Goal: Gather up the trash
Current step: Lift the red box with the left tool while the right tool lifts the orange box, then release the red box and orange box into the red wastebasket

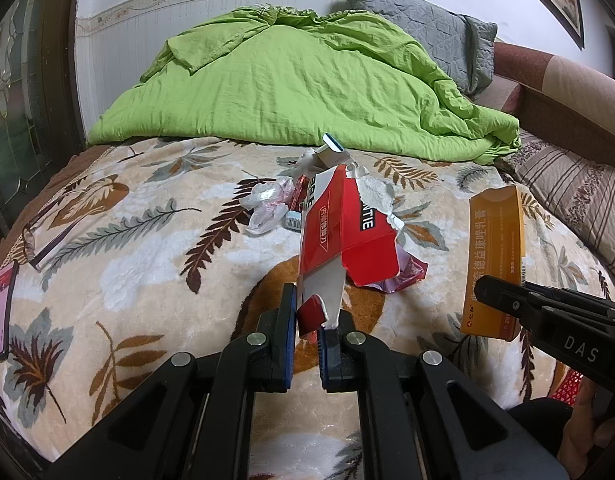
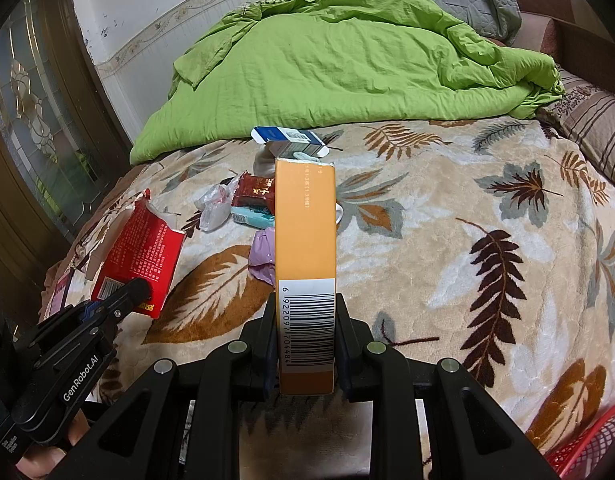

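My left gripper (image 1: pixel 309 312) is shut on a torn red carton (image 1: pixel 339 232) and holds it above the bed; the carton also shows in the right wrist view (image 2: pixel 139 256). My right gripper (image 2: pixel 305 320) is shut on an orange box (image 2: pixel 305 248), held upright over the bed; the box also shows in the left wrist view (image 1: pixel 495 256). More trash lies on the leaf-pattern blanket (image 2: pixel 447 240): a crumpled clear wrapper (image 2: pixel 213 208), a red snack packet (image 2: pixel 253 194), a teal packet (image 2: pixel 253 216), a purple wrapper (image 2: pixel 261 256) and a blue-and-white box (image 2: pixel 287 138).
A green quilt (image 1: pixel 299 80) and grey pillow (image 1: pixel 423 28) lie at the far end. A phone (image 1: pixel 1 312) and glasses (image 1: pixel 43 240) lie at the bed's left edge. A red mesh basket (image 2: pixel 587 444) sits at the near right. A glass-paned door (image 2: pixel 31 120) stands at left.
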The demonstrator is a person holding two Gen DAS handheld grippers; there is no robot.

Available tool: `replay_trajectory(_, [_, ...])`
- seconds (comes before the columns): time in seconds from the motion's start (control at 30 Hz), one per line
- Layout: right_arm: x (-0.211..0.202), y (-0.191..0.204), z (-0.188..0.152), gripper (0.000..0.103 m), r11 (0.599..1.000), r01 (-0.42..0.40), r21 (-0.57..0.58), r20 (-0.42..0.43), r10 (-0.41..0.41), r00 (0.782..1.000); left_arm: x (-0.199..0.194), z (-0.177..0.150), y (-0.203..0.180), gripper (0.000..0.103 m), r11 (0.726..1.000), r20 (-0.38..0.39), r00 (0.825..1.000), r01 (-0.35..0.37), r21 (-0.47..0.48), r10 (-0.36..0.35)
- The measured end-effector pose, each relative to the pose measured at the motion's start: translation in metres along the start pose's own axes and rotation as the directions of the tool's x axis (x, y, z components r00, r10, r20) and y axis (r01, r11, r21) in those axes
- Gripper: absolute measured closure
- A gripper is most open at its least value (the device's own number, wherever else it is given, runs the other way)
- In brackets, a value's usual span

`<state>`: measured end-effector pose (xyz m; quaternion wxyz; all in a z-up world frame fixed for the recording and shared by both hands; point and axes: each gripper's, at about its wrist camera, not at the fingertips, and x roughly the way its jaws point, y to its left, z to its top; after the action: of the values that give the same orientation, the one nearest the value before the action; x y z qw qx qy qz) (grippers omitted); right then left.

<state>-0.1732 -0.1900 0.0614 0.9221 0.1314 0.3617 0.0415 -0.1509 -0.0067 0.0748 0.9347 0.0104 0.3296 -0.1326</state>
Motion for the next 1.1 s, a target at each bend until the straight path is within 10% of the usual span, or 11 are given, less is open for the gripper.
replay_trajectory(1.1, [-0.105,-0.069,-0.018,0.078,0.989,-0.008,0.144,0.064,-0.001,0.998,-0.035,0.000,-0.054,0.095,0.974,-0.025,0.978,0.209,0.087,-0.208])
